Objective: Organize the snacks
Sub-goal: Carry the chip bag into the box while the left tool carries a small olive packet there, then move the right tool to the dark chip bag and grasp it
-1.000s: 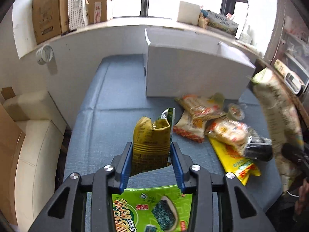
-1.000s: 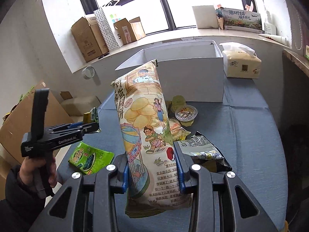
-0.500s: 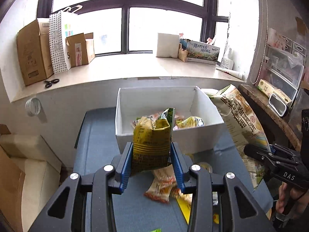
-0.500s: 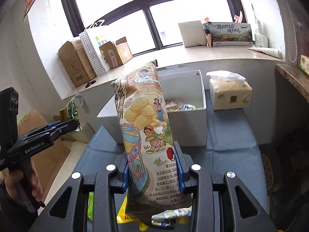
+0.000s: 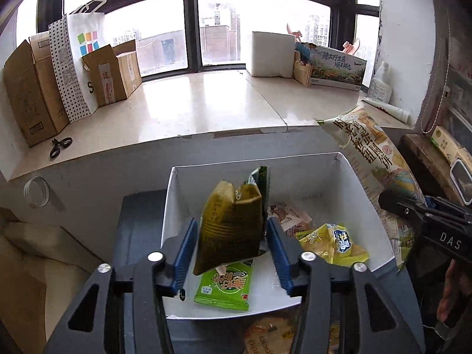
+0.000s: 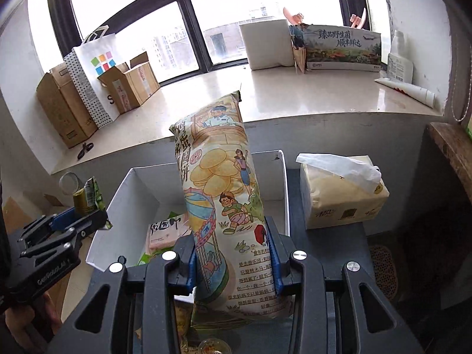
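My left gripper [image 5: 231, 236] is shut on a yellow-olive snack bag [image 5: 231, 224] and holds it above the open white box [image 5: 339, 165]. The box holds a green seaweed pack [image 5: 225, 287], a yellow packet [image 5: 333, 243] and a pink pack [image 5: 290, 216]. My right gripper [image 6: 233, 253] is shut on a tall cartoon-printed cracker bag [image 6: 227, 206], upright over the box's near right part [image 6: 283, 183]. The cracker bag also shows at the right of the left wrist view [image 5: 368, 153]. The left gripper shows at the left of the right wrist view [image 6: 73, 224].
The box stands on a blue-grey cloth table [image 6: 324, 236] below a stone windowsill [image 5: 206, 106]. A tissue pack [image 6: 339, 194] sits right of the box. Loose snacks [image 5: 271, 336] lie in front of the box. Cardboard boxes [image 5: 29, 94] and scissors [image 5: 60, 146] are on the sill.
Both grippers rose from the table and moved forward with their bags. They now hang over the white box, whose inside has come into view.
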A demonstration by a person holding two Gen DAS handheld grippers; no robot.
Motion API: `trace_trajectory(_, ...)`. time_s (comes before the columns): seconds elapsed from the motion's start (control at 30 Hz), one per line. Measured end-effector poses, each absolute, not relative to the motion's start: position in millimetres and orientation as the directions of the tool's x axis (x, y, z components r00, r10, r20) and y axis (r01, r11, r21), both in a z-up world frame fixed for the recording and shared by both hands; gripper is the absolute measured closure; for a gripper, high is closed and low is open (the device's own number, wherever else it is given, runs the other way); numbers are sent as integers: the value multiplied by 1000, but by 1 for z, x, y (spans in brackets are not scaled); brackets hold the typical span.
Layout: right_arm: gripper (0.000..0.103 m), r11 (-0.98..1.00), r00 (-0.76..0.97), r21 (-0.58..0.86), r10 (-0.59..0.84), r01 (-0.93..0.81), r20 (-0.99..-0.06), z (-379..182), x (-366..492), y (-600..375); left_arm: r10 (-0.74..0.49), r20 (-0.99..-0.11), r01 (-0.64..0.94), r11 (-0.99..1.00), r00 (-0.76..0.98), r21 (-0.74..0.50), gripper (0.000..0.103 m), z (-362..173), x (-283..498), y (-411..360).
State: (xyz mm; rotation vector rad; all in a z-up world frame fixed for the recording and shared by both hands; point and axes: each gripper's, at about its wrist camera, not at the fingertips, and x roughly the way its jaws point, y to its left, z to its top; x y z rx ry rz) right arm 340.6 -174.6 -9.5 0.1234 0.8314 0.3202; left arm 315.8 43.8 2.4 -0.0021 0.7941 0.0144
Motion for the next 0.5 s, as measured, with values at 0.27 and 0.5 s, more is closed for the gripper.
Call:
trace_trajectory(0.27, 0, 950, 664, 211, 312, -230, -679, -10, 343, -171, 19, -718, -64, 997, 696, -36, 0, -7, 306, 64)
trace_trajectory(0.5, 0, 940, 675, 223, 342, -259, -654, -8, 321, -171, 28, -699, -64, 998, 714, -26, 0, 3, 284, 68)
